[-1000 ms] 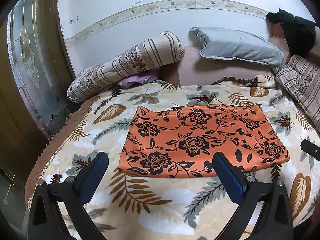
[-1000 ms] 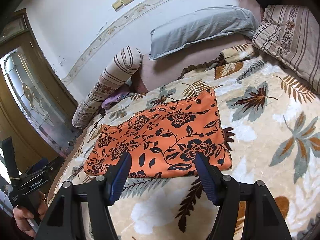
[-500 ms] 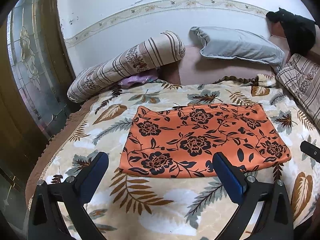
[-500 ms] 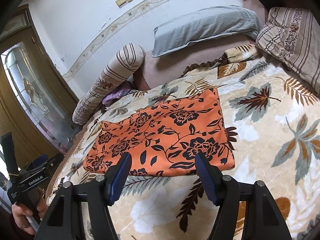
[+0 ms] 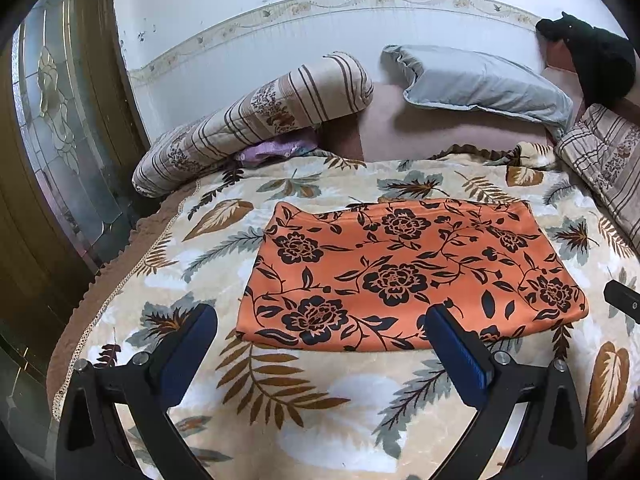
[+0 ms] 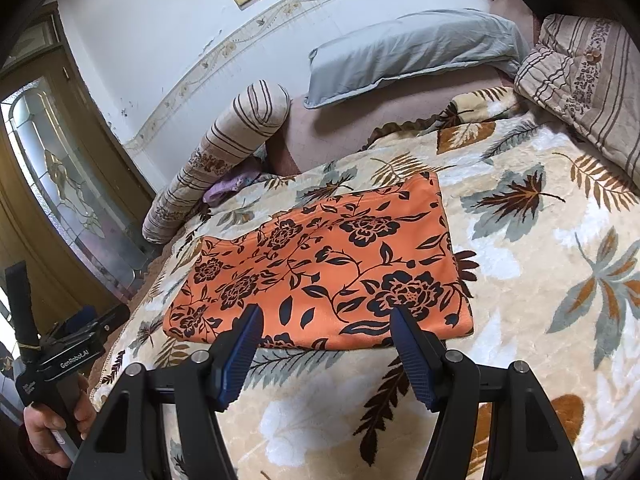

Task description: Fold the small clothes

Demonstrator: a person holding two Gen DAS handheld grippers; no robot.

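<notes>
Open blanket [image 5: 320, 392] is seen all around the orange cloth [image 5: 404, 276]. Far side is blocked by striped bolster [image 5: 256, 124] and grey pillow [image 5: 480, 80]; right side is bounded by a striped quilt [image 6: 588, 80].

White lettering reading "GenRobot.AI" runs along the black body of the left gripper [image 6: 76, 332], seen from the right wrist camera; a smaller label below it is illegible.
</notes>
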